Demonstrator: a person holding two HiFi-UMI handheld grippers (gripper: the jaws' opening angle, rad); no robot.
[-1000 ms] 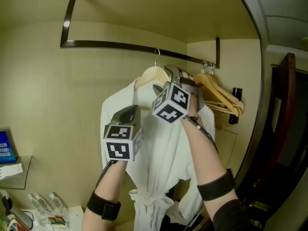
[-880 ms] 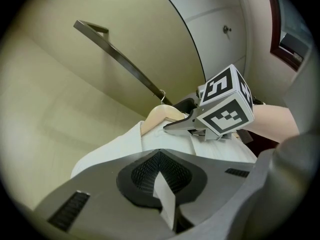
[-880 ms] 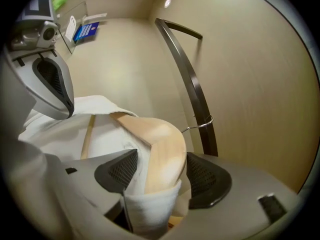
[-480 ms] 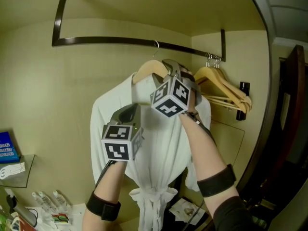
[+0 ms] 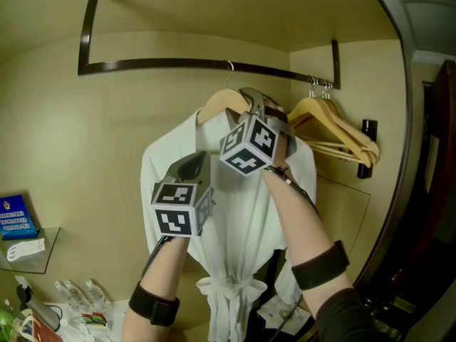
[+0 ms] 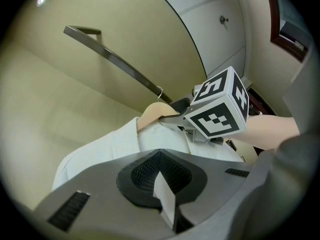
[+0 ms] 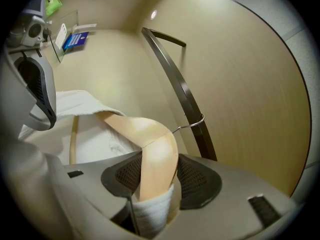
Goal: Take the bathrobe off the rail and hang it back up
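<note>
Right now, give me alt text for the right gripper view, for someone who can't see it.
The right tongs have just closed on a wooden hanger with the white robe draped on it. The hanger's wire hook sits over a dark rail against a beige wall.

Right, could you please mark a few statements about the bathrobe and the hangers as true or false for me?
The bathrobe hangs on a wooden hanger hooked over the rail. True.
The right hand-held gripper is empty. False: its jaws have just been closing and now clamp the hanger's shoulder.
Spare hangers hang further right on the rail. True.
The bathrobe is dark blue. False: it is white.
</note>
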